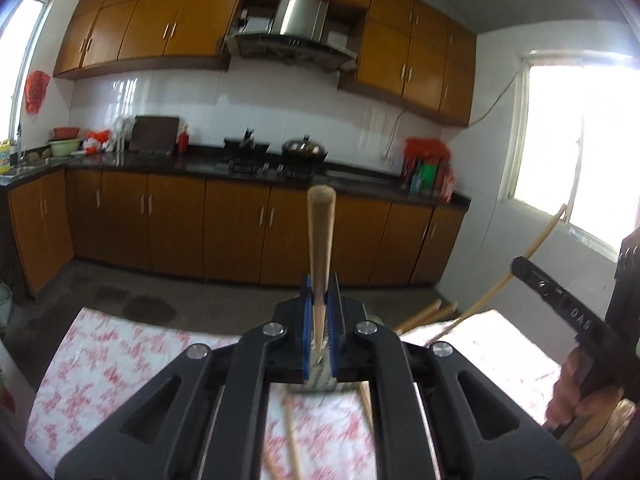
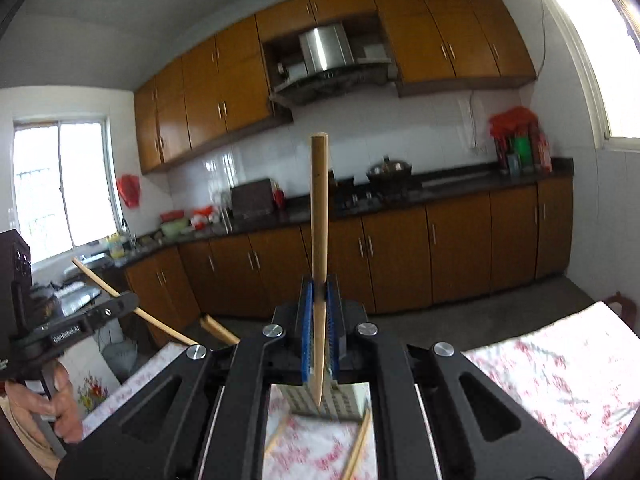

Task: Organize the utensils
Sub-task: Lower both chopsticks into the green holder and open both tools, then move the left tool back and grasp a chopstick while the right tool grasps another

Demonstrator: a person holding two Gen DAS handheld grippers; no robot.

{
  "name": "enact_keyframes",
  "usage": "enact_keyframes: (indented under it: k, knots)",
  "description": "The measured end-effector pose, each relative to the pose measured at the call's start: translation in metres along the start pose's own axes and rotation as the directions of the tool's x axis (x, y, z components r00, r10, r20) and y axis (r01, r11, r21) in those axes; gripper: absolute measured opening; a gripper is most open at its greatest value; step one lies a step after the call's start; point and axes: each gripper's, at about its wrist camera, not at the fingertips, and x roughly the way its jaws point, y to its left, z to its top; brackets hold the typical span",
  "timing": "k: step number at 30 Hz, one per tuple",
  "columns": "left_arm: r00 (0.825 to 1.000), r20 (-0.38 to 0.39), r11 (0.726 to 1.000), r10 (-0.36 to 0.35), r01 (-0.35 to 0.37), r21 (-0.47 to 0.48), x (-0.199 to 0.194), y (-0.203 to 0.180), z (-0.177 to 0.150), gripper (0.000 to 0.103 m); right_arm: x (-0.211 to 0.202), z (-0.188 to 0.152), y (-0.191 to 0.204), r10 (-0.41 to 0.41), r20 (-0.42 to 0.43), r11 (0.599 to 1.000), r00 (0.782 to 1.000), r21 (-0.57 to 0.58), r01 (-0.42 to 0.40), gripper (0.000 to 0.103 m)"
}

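My left gripper is shut on a wooden chopstick that sticks up between its blue pads, thick end on top. My right gripper is likewise shut on a second chopstick, whose pointed tip hangs down behind the pads. Both are raised above the table. A perforated metal utensil holder stands on the cloth just below each gripper. Loose chopsticks lie beside the holder. Each gripper shows in the other's view, the right gripper and the left gripper, each with its stick.
The table wears a white cloth with a red flower print. A person's hands hold the gripper handles. Beyond the table are a bare floor, brown cabinets and a dark counter with a stove. A chair back stands at the right.
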Motion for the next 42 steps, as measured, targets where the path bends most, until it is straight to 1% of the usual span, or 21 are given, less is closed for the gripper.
enact_keyframes:
  k: [3,5,7,11,16,17,19,20,21,24,28,30,32,33,35,37,38,39,40,41,42]
  knots:
    - [0.999,0.035,1.0,-0.008,0.008,-0.011,0.012,-0.009,0.012,0.008,0.012,0.005,0.01,-0.024,0.061,0.999,0.998,-0.025,0.026,0.008]
    - [0.999,0.05,1.0,-0.006,0.006,-0.006,0.025,-0.015,0.013,0.008,0.027,0.001,0.017,-0.053,0.071,0.996,0.996,-0.062,0.058,0.008]
    - [0.999,0.037,1.0,-0.002,0.002,0.004,0.043,-0.019,0.009,0.008,0.043,-0.008,0.017,-0.071,0.041,0.994,0.997,-0.078,0.074,0.008]
    - [1.0,-0.012,1.0,0.008,-0.008,0.022,0.075,-0.022,-0.008,0.008,0.074,-0.028,0.005,-0.098,-0.065,0.994,0.993,-0.056,0.094,0.008]
    - [0.998,-0.066,1.0,0.0,0.002,0.028,0.098,-0.022,-0.026,0.008,0.083,-0.039,-0.005,-0.101,-0.14,0.995,0.985,-0.017,0.1,0.008]
    - [0.998,-0.071,1.0,-0.001,0.002,0.024,0.099,-0.02,-0.027,0.008,0.081,-0.038,-0.004,-0.1,-0.144,0.995,0.984,-0.019,0.098,0.009]
    - [0.997,-0.072,1.0,0.0,0.001,0.017,0.099,-0.017,-0.028,0.013,0.076,-0.036,-0.006,-0.101,-0.142,0.995,0.985,-0.024,0.099,0.019]
    - [0.998,-0.07,1.0,0.004,-0.003,0.014,0.098,-0.017,-0.028,0.018,0.073,-0.035,-0.004,-0.101,-0.136,0.995,0.986,-0.022,0.099,0.028]
    - [0.998,-0.064,1.0,0.01,-0.009,0.012,0.096,-0.016,-0.028,0.022,0.07,-0.034,-0.004,-0.1,-0.13,0.995,0.987,-0.02,0.098,0.03]
    - [0.999,-0.049,1.0,0.02,-0.02,0.004,0.088,-0.011,-0.026,0.023,0.06,-0.026,-0.005,-0.099,-0.109,0.995,0.989,-0.007,0.099,0.03]
    - [0.998,-0.024,0.998,0.053,-0.053,-0.014,0.062,-0.003,-0.024,0.026,0.035,-0.021,-0.014,-0.125,-0.088,0.992,0.988,0.014,0.127,0.03]
    - [0.997,-0.022,0.997,0.071,-0.072,-0.016,0.049,0.001,-0.027,0.028,0.02,-0.025,-0.023,-0.148,-0.105,0.988,0.983,0.027,0.151,0.03]
    - [0.995,-0.026,0.995,0.097,-0.097,-0.019,0.031,0.009,-0.039,0.031,0.008,-0.04,-0.034,-0.171,-0.15,0.983,0.974,0.036,0.178,0.03]
    - [0.994,-0.031,0.994,0.104,-0.105,-0.02,0.025,0.012,-0.044,0.033,0.009,-0.048,-0.038,-0.182,-0.176,0.981,0.967,0.034,0.19,0.03]
    - [0.99,-0.066,0.991,0.128,-0.131,-0.037,0.018,0.025,-0.066,0.035,0.013,-0.077,-0.048,-0.211,-0.268,0.975,0.94,0.011,0.222,0.03]
    - [0.981,-0.138,0.986,0.138,-0.148,-0.071,0.021,0.04,-0.093,0.035,0.025,-0.113,-0.057,-0.221,-0.387,0.971,0.895,-0.004,0.237,0.03]
    - [0.974,-0.175,0.983,0.144,-0.161,-0.088,0.024,0.047,-0.107,0.035,0.033,-0.139,-0.062,-0.209,-0.462,0.972,0.862,0.002,0.237,0.03]
    - [0.961,-0.232,0.978,0.152,-0.181,-0.108,0.031,0.056,-0.126,0.035,0.04,-0.162,-0.064,-0.18,-0.526,0.975,0.831,0.017,0.222,0.026]
    - [0.948,-0.273,0.973,0.161,-0.199,-0.117,0.036,0.063,-0.141,0.035,0.043,-0.175,-0.063,-0.159,-0.56,0.977,0.813,0.026,0.21,0.023]
    - [0.94,-0.299,0.97,0.166,-0.21,-0.121,0.04,0.067,-0.151,0.035,0.048,-0.194,-0.06,-0.123,-0.605,0.982,0.787,0.041,0.185,0.02]
    - [0.929,-0.327,0.968,0.172,-0.222,-0.121,0.044,0.07,-0.161,0.035,0.051,-0.206,-0.056,-0.098,-0.628,0.984,0.772,0.054,0.168,0.018]
